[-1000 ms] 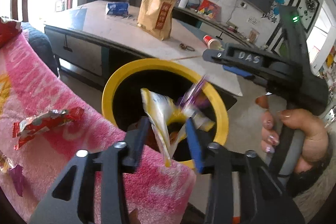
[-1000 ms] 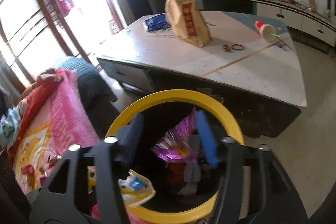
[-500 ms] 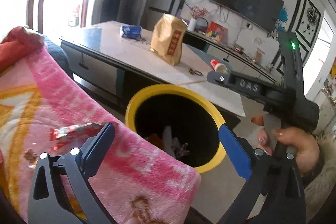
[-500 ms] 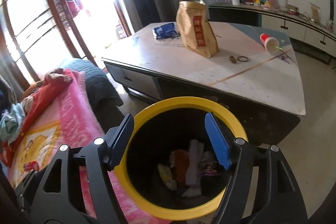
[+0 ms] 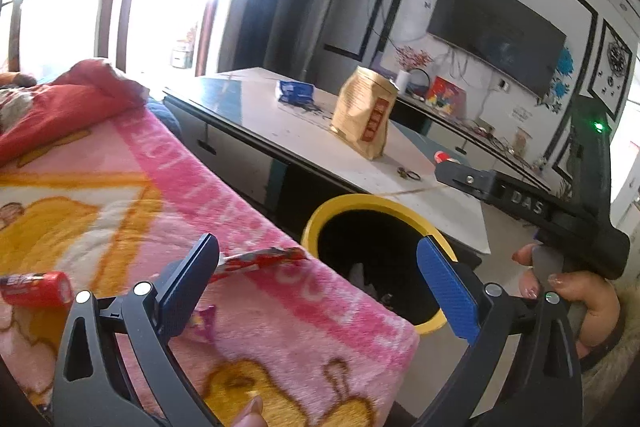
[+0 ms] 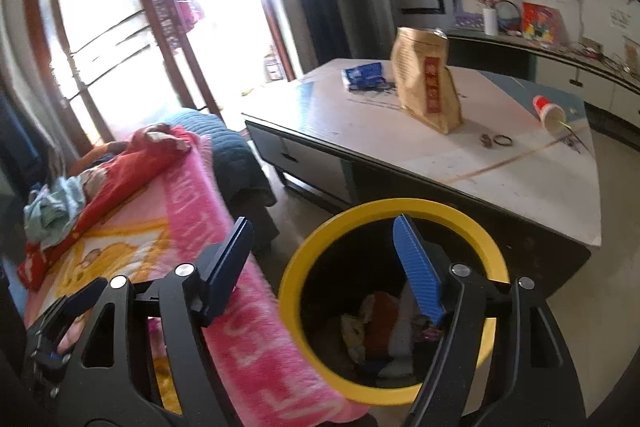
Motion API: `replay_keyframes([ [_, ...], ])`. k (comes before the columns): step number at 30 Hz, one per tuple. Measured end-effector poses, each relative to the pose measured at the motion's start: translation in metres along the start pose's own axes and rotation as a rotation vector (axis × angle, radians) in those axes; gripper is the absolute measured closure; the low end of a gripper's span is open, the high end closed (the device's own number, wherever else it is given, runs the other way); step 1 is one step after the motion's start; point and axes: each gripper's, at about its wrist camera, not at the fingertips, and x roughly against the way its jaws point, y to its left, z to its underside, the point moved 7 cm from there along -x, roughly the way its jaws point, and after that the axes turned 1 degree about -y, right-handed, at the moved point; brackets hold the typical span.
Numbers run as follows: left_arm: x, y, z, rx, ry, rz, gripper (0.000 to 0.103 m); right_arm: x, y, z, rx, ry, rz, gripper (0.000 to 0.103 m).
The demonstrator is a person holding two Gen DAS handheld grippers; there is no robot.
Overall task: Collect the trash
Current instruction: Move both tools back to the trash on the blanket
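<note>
A yellow-rimmed black trash bin (image 5: 320, 215) stands on the floor against the pink blanket; in the right wrist view (image 6: 472, 223) several wrappers lie at its bottom. My left gripper (image 5: 316, 279) is open and empty over the blanket's edge. A red wrapper (image 5: 256, 261) lies on the blanket just beyond its left finger, and a second red wrapper (image 5: 34, 287) lies at far left. A small purple scrap (image 5: 202, 319) lies near the left finger. My right gripper (image 6: 324, 263) is open and empty above the bin's left rim.
A pink and yellow blanket (image 5: 120, 195) covers the sofa, with red bedding (image 6: 132, 163) behind. A low white table (image 6: 500, 155) beyond the bin holds a brown paper bag (image 6: 426, 79), a blue packet (image 6: 362, 75) and a tipped red cup (image 6: 548, 109).
Both grippers opened and dropped their wrappers into the bin one second ago. Since then both have drawn back and swung left, the left one over the blanket toward the red wrapper.
</note>
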Motion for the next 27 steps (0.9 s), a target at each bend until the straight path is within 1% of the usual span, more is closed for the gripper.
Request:
replay_keyframes([
  [7, 0.022, 0.021, -0.003, 0.024, -0.042, -0.048, 0.007, 0.010, 0.032, 0.002, 0.063, -0.013, -0.062, 0.036],
  [15, 0.046, 0.048, -0.003, 0.063, -0.071, -0.095, 0.007, 0.014, 0.067, 0.009, 0.122, -0.009, -0.124, 0.036],
  [27, 0.074, 0.090, -0.003, 0.110, -0.102, -0.164, 0.007, 0.013, 0.111, 0.031, 0.203, 0.035, -0.190, 0.036],
])
